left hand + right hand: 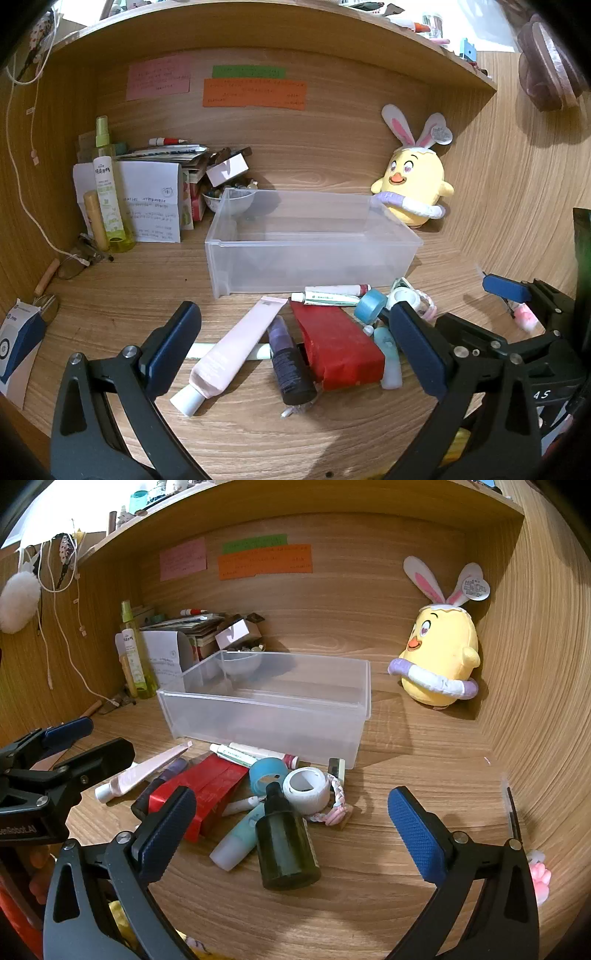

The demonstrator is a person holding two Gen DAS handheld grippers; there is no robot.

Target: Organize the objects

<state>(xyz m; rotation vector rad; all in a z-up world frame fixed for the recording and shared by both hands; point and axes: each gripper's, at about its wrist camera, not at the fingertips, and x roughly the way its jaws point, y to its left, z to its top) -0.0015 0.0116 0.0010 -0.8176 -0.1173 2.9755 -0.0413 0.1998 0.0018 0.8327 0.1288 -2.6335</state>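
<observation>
Desk [122,295]: wood-grain, walled at the back and sides; I see coloured paper notes at the upper centre of both views.
Clear plastic bin [314,254]: centre of frame, nothing inside that I can make out.
Chick plush [413,177]: right of the bin, against the back wall.
Clutter pile: spread along the desk just below the bin; red box [338,347] mid-pile, pink tube [236,347] to its left, dark purple bottle [290,365] between them.
Dark green bottle [286,849]: lying lower centre in my right view, beside a white tape roll [306,784] and a blue one [267,773].
Left claw [295,343]: spread fully wide over the pile, gripping nothing.
Right claw [291,823]: spread fully wide, gripping nothing, the green bottle below it.
</observation>
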